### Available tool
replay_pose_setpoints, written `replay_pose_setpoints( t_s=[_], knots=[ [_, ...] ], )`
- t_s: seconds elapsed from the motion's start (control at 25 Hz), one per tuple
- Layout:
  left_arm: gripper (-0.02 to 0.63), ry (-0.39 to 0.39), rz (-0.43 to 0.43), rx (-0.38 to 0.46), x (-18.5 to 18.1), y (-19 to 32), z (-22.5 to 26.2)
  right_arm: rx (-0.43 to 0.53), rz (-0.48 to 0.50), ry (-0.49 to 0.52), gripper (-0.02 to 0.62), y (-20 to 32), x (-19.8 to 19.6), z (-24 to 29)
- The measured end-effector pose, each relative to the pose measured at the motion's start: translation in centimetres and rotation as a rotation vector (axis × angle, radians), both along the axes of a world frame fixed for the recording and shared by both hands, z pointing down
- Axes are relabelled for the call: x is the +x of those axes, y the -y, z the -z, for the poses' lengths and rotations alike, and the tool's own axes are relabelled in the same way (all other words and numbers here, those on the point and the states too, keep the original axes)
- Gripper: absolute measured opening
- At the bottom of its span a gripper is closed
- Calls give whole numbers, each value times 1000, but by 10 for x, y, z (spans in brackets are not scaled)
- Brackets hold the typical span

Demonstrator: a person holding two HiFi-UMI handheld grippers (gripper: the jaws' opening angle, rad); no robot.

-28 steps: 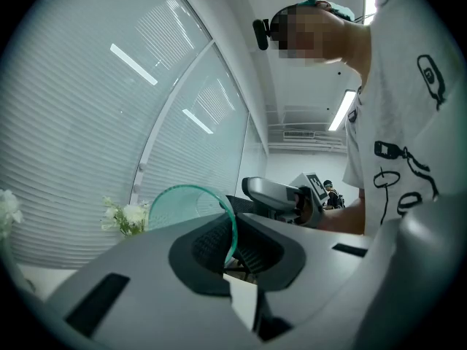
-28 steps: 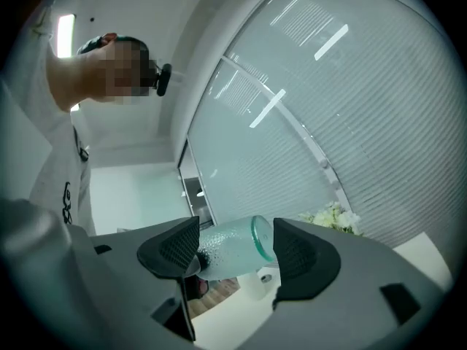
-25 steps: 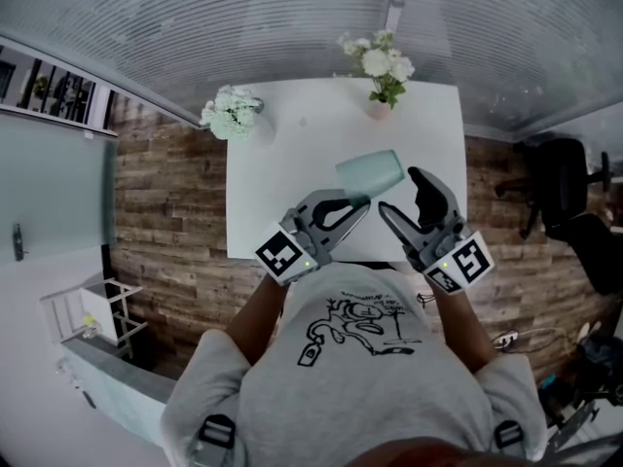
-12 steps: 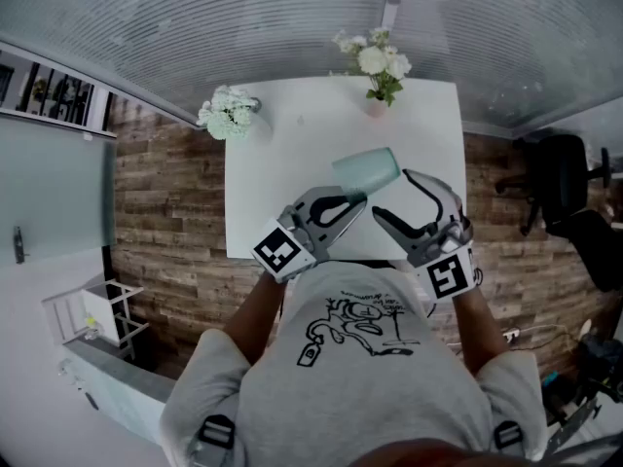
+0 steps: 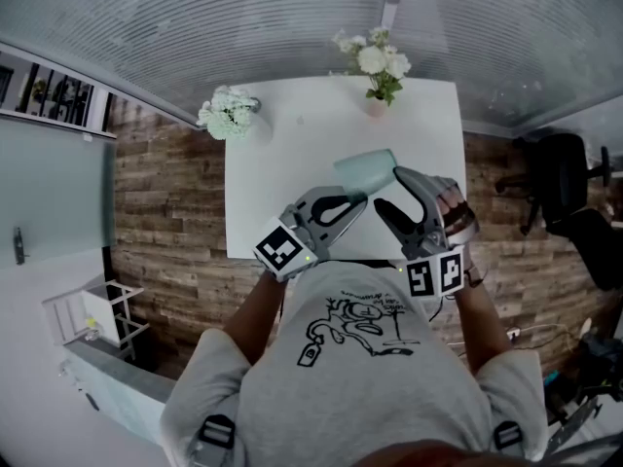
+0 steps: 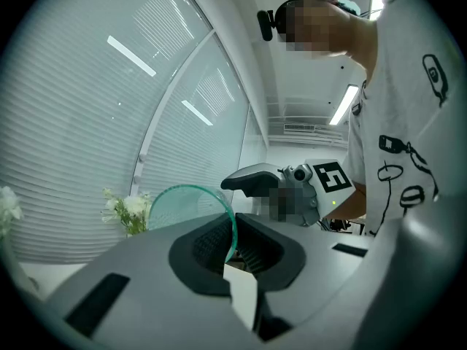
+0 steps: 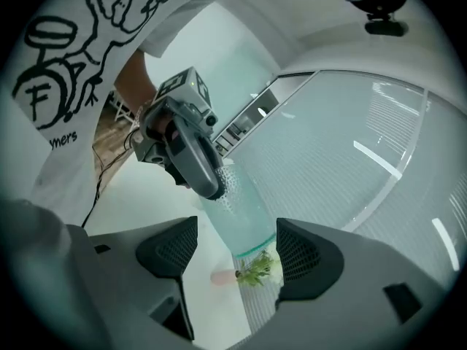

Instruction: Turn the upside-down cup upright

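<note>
"F" and "mers" printed on the shirt (image 7: 66, 71)

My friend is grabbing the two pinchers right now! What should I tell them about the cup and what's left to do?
Left gripper: shut on the cup, pinching its thin wall at one end.
Right gripper: open, jaws wide apart, pointed at the cup's other end, not gripping it.
Cup: held over the white table, tipped roughly onto its side.
Done: cup is picked up and partly turned.
Left: finish turning it upright, probably with the right gripper's help, set it on the table, then let go.
</note>
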State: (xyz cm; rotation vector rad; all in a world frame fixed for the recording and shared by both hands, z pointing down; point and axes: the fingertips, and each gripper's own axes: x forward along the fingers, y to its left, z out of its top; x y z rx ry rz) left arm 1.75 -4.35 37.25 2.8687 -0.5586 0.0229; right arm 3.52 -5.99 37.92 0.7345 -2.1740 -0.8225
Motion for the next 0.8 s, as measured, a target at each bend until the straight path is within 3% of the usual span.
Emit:
replay_pose_setpoints(
  t_s=[0.24,0.8],
  knots=[
    [15,11,-14,-2,1,-2,-1,61,-7,-138,339,4,-6,-9],
    [15,42,-54,8,13,-8,-7,100,1,-237,356,14,-16,-21]
  ],
)
